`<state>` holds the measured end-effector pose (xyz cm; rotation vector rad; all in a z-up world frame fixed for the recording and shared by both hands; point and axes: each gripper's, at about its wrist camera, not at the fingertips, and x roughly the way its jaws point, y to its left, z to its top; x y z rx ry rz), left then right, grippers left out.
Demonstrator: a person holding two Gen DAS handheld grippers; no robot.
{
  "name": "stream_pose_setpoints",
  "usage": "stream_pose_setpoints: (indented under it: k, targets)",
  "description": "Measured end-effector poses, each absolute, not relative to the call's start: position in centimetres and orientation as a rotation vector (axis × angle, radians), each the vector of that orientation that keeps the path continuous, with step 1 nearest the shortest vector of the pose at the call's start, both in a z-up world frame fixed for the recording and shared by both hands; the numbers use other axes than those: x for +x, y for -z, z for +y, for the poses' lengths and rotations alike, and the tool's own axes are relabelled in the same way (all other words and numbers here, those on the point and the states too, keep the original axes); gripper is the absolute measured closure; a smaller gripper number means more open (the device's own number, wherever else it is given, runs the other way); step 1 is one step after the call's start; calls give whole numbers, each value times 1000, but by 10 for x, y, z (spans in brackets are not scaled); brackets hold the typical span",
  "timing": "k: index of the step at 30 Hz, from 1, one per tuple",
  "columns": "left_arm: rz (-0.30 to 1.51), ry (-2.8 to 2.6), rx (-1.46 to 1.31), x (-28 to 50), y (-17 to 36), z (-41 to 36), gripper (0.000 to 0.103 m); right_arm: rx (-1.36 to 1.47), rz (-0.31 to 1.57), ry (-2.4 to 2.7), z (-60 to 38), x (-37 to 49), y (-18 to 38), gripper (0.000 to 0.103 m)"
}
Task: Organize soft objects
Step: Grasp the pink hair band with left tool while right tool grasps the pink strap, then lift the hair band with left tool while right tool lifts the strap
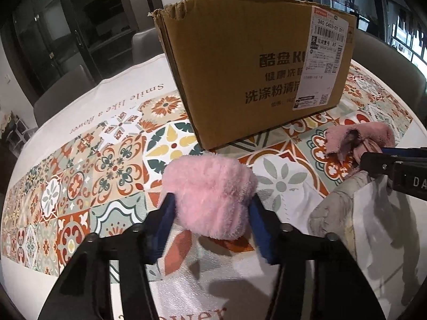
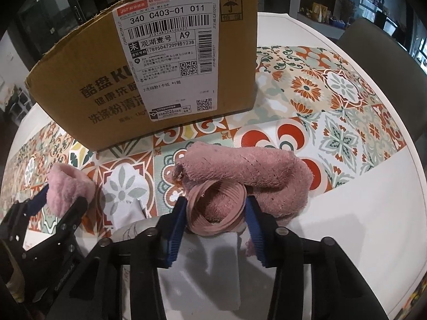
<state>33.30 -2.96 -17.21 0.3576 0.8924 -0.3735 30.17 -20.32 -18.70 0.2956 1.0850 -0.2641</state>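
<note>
1. Two soft items are gripped at once, both low over the patterned tablecloth [image 1: 80, 165] on the white table [image 2: 373, 226] — largest thing first: the cardboard box [image 1: 240, 61], open at the top with a torn rim, shipping label [image 2: 168, 50] facing the cameras, standing just beyond both grippers.
2. Dusty-pink towel [image 2: 253, 170]: loosely rolled and partly unfurled, one end draped toward the table, just in front of the box. The right gripper [image 2: 216, 213] is clamped on its coiled end, blue pads pressing both sides.
3. Fluffy pink sock [image 1: 210, 197]: a short plush bundle, pinched between the blue pads of the left gripper [image 1: 212, 213], held near the box's front corner.
4. Step in hand, as I read it: carry phase — both pieces grasped, neither yet in the box.
5. Next move likely calls for lifting each above the box rim, then releasing inside. The towel's trailing end could snag on the torn edge, so it needs extra height.
</note>
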Motion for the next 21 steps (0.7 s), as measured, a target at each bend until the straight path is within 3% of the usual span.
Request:
stream_pose_setpoints:
  k: [7,21]
  targets:
    - [895,385,361,328,168,-34,67,302,1072,251,-204,298,184,88]
    - [861,394,329,313,147,-36,75,315,1034,217,-204,285,171,93]
